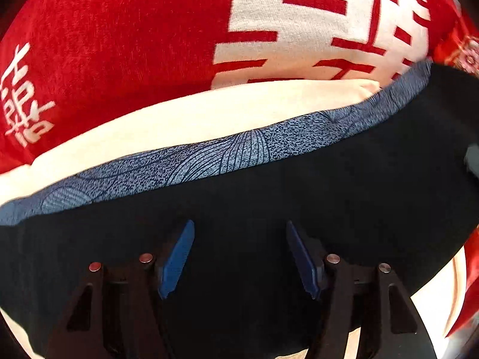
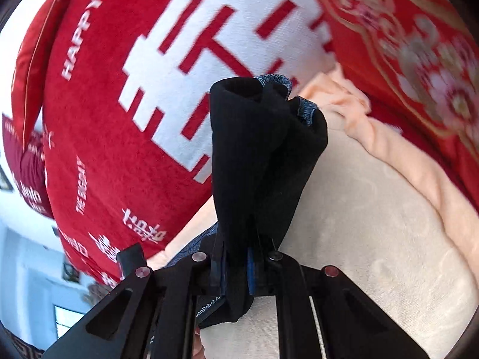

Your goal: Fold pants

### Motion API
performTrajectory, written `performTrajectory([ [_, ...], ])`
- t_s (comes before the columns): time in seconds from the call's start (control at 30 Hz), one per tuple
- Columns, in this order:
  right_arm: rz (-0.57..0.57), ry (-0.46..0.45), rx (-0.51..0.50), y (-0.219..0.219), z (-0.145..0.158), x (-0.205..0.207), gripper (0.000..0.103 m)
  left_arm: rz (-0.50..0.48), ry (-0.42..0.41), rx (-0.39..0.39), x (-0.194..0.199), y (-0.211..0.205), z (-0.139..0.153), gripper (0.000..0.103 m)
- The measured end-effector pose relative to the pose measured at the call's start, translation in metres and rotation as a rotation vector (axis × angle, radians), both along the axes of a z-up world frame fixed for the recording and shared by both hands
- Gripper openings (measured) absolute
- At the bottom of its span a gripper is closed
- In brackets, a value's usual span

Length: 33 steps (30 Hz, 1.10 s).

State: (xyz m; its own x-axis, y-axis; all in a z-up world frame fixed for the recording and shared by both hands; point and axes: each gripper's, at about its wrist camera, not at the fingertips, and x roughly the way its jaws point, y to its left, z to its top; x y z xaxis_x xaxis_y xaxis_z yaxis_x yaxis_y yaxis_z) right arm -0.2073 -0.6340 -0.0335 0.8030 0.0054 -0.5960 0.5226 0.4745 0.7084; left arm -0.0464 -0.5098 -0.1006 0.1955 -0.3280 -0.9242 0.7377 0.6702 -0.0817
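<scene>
The pants (image 1: pixel 299 185) are black with a blue patterned waistband (image 1: pixel 209 155) and lie spread on a cream surface in the left wrist view. My left gripper (image 1: pixel 238 257) is open just above the black cloth, its blue pads apart and empty. My right gripper (image 2: pixel 235 269) is shut on a bunched fold of the pants (image 2: pixel 257 149), which stands up from the jaws with bits of the blue band at its top.
A large red cushion with white characters (image 1: pixel 119 45) lies behind the pants and fills the left of the right wrist view (image 2: pixel 119 119). A red embroidered cloth (image 2: pixel 419 59) and a peach blanket (image 2: pixel 389 149) lie on the cream surface (image 2: pixel 374 239).
</scene>
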Motion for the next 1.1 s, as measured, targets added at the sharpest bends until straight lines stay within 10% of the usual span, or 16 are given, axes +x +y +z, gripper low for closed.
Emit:
performTrajectory([
  [0.37,0.239,0.109,-0.264,0.084,0.058,0.071,0.011,-0.006,0.11,-0.042,0.022,0.061,0.027,0.065],
  [0.47,0.325,0.145,-0.321,0.122,0.06,0.099,0.011,0.049,0.049,-0.042,0.043,0.117,0.045,0.086],
  [0.73,0.591,0.4,-0.445,0.248,-0.019,0.181,0.018,0.233,-0.017,0.114,0.114,0.262,0.044,0.086],
  [0.9,0.694,0.619,-0.726,0.314,-0.044,0.187,0.031,0.308,0.004,0.132,0.139,0.316,0.046,0.086],
  [1.0,0.651,0.517,-0.519,0.297,-0.021,0.172,0.046,0.305,0.049,0.078,0.141,0.326,0.056,0.086],
  [1.1,0.452,0.333,-0.061,0.248,-0.02,0.157,0.047,0.27,0.109,0.001,0.127,0.303,0.065,0.086],
])
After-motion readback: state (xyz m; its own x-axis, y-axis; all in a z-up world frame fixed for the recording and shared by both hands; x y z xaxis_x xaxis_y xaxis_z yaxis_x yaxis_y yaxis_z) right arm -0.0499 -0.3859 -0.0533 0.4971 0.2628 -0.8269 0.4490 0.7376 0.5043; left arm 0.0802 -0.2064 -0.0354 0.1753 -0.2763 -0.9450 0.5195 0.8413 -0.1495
